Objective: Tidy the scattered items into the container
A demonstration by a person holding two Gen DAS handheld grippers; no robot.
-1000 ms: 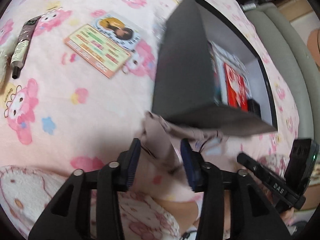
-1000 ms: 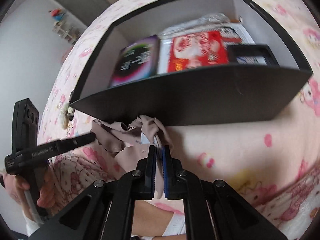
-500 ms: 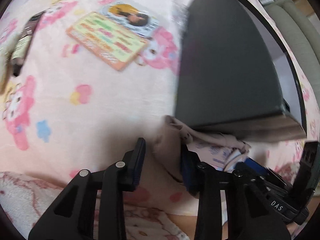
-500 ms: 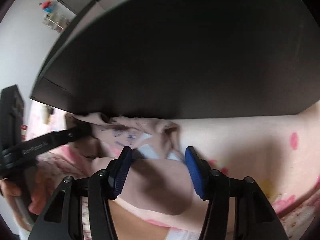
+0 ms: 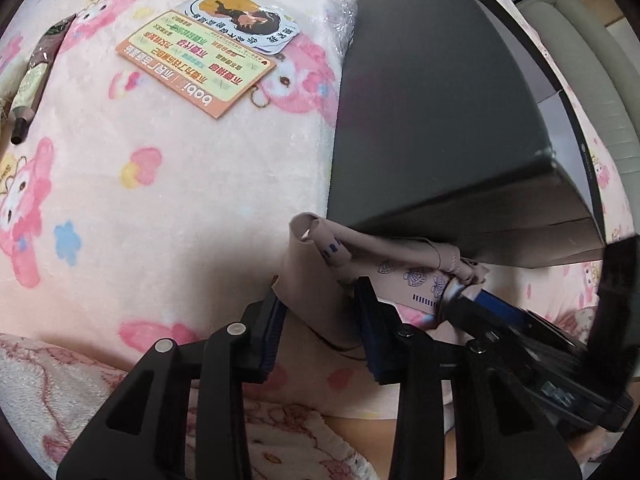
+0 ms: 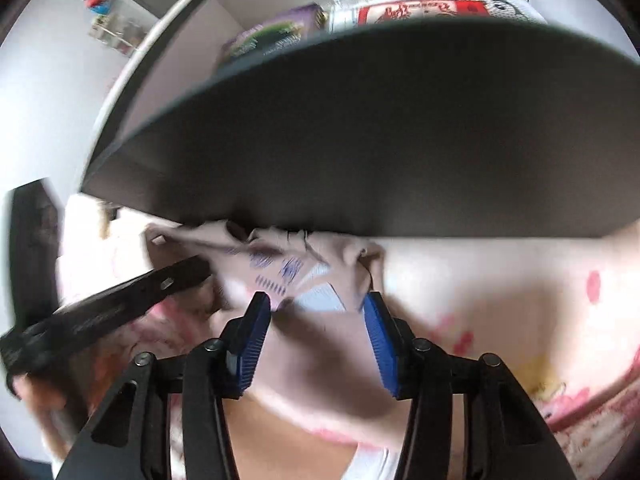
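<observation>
Left gripper: matte black angular frame with triangular cut-outs, silver round screw heads, ribbed blue pads on the inner finger faces.

Right gripper: same black linkage frame, dark screw heads at the joints, bright blue ribbed pads. White lettering on its side, seen from the left wrist view, too blurred to read.

Person: bare skin and a white sleeve or hem edge below the frames.

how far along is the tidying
Partly done. The box already holds a red packet and a purple one. In hand: the left gripper has the beige cloth; the right gripper is open beside it. Left on the blanket: card, sticker, tube.
</observation>
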